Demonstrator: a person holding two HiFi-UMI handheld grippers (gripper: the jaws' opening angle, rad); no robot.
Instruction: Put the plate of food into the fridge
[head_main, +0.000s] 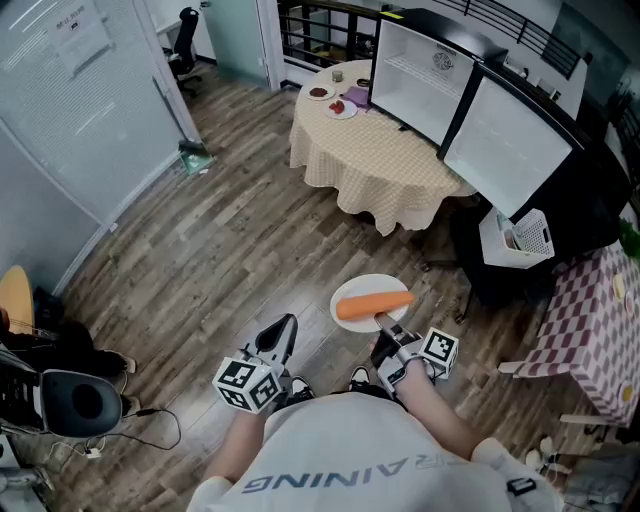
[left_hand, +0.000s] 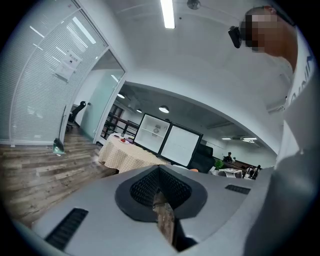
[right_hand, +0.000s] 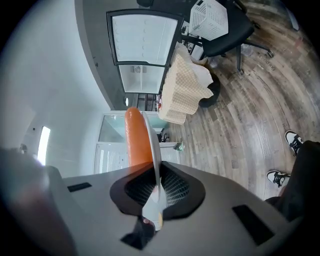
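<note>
A white plate (head_main: 370, 300) carrying an orange carrot (head_main: 373, 304) hangs level over the wooden floor, in front of me. My right gripper (head_main: 386, 326) is shut on the plate's near rim. In the right gripper view the plate (right_hand: 154, 165) shows edge-on between the jaws, with the carrot (right_hand: 136, 140) lying against it. My left gripper (head_main: 283, 328) is held low at the plate's left, shut and empty; its jaws (left_hand: 163, 206) meet with nothing between them. The fridge (head_main: 470, 105), with two glass doors, both shut, stands ahead at the upper right.
A round table (head_main: 372, 155) with a checkered cloth and small dishes (head_main: 338, 106) stands left of the fridge. A black chair (head_main: 505, 270) and a white basket (head_main: 527, 235) sit below the fridge. At the right edge is a red-checkered table (head_main: 600, 320), at the lower left an office chair (head_main: 75, 400).
</note>
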